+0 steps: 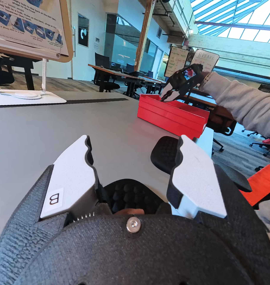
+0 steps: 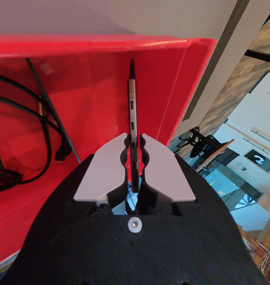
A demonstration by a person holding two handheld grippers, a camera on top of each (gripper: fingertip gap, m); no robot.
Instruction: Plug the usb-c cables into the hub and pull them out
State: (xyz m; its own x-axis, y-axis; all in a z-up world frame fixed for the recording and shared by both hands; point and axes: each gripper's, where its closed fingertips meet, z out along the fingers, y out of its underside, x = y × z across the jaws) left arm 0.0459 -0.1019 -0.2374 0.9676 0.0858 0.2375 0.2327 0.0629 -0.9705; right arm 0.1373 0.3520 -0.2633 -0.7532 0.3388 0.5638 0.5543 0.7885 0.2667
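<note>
My right gripper (image 2: 134, 137) is shut on a slim grey hub (image 2: 132, 108), held edge-on over the red bin (image 2: 100, 46). The hub's side shows several empty ports, and its own short cable end points away at the top. Black braided USB-C cables (image 2: 38, 123) lie coiled in the bin to the left, one plug (image 2: 60, 157) lying loose on the bin floor. My left gripper (image 1: 134, 143) is open and empty, low over the grey table (image 1: 54, 131). In the left wrist view the right gripper (image 1: 166, 98) reaches into the red bin (image 1: 169, 117).
A white stand with an instruction card (image 1: 27, 30) sits at the table's far left. A black chair armrest (image 1: 163, 154) lies beside the table's right edge. A person's grey sleeve (image 1: 239, 104) holds the right gripper. Office desks and chairs stand beyond. Across from one pair of fingers to the other is roughly 45 centimeters. The plug (image 2: 60, 157) is closer to my right gripper, around 15 centimeters from its tips; the left tips are 50 centimeters off.
</note>
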